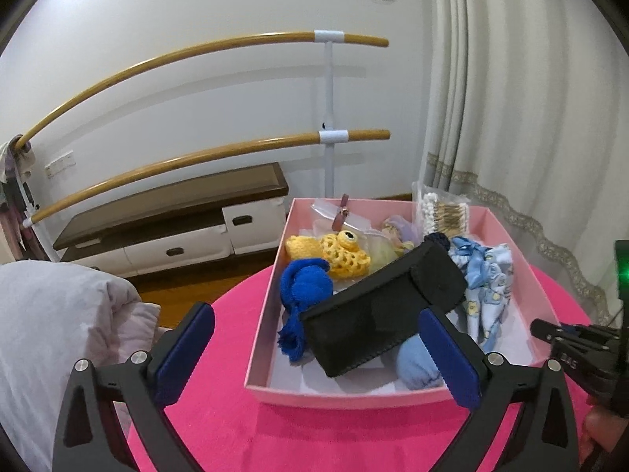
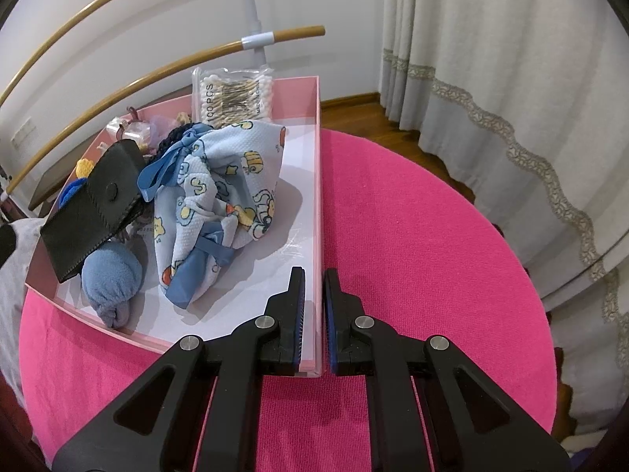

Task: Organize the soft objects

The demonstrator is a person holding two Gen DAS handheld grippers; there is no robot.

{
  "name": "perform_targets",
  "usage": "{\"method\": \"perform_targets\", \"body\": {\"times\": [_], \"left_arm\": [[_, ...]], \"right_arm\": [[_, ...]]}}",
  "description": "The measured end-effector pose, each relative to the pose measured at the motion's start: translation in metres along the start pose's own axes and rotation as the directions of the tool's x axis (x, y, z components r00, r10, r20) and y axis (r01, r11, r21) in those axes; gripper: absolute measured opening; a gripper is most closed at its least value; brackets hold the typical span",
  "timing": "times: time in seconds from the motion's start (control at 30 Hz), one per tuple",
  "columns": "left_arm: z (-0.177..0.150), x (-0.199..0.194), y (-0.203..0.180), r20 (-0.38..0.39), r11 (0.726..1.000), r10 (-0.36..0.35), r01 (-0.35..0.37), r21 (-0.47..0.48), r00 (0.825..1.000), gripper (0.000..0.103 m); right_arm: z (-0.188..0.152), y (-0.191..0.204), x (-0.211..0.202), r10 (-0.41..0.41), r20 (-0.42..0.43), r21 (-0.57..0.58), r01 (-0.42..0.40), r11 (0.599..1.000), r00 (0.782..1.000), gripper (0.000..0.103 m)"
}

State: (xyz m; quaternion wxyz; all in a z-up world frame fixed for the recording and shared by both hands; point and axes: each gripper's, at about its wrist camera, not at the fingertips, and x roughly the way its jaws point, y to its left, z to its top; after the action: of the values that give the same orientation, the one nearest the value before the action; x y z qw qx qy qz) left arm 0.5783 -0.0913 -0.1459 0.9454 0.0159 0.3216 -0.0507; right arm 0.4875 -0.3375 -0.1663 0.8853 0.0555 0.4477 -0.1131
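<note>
A pink box (image 1: 259,314) (image 2: 318,181) stands on a round pink table and holds soft items: a black pouch (image 1: 377,310) (image 2: 94,200), a blue knit piece (image 1: 306,287), a yellow crochet toy (image 1: 330,251), a light blue rolled sock (image 1: 416,365) (image 2: 110,279) and a printed blue drawstring bag (image 1: 487,291) (image 2: 220,200). My left gripper (image 1: 314,346) is open and empty, just in front of the box's near wall. My right gripper (image 2: 314,287) is shut on the box's right wall near its front corner; it shows at the right edge of the left wrist view (image 1: 550,332).
A bag of cotton swabs (image 1: 444,212) (image 2: 232,94) leans at the box's far end. A grey quilt (image 1: 59,322) lies left of the table. A wooden barre (image 1: 196,157), a low cabinet (image 1: 177,228) and curtains (image 2: 491,78) stand behind.
</note>
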Motion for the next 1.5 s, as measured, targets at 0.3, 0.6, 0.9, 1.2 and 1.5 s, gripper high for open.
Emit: {"method": "perform_targets", "body": {"times": [0.3,0.6,0.9,1.2,1.5], "left_arm": [[-0.007,-0.05,0.01,0.023,1.0,0.006,-0.006,-0.022,1.0,0.103],[-0.016,-0.121,0.014,0.066,0.999,0.017,-0.014,-0.042,0.998,0.103],[-0.041,-0.212,0.021,0.135,0.997,0.033,-0.024,-0.066,0.99,0.103],[-0.074,-0.3,0.021,0.177,0.997,0.049,-0.038,-0.067,0.983,0.103],[-0.095,-0.359,0.023,0.208,0.995,0.053,-0.035,-0.089,0.977,0.103]], "right_arm": [[-0.003,0.005,-0.02,-0.011,0.056,-0.019,0.012,1.0,0.998,0.08],[-0.016,0.022,-0.103,0.014,0.202,-0.063,-0.001,0.998,0.979,0.103],[-0.056,0.044,-0.2,0.092,0.338,-0.121,-0.053,0.991,0.936,0.103],[-0.091,0.046,-0.266,0.131,0.416,-0.122,-0.087,0.989,0.9,0.103],[-0.119,0.047,-0.315,0.14,0.486,-0.116,-0.095,0.989,0.862,0.103]]}}
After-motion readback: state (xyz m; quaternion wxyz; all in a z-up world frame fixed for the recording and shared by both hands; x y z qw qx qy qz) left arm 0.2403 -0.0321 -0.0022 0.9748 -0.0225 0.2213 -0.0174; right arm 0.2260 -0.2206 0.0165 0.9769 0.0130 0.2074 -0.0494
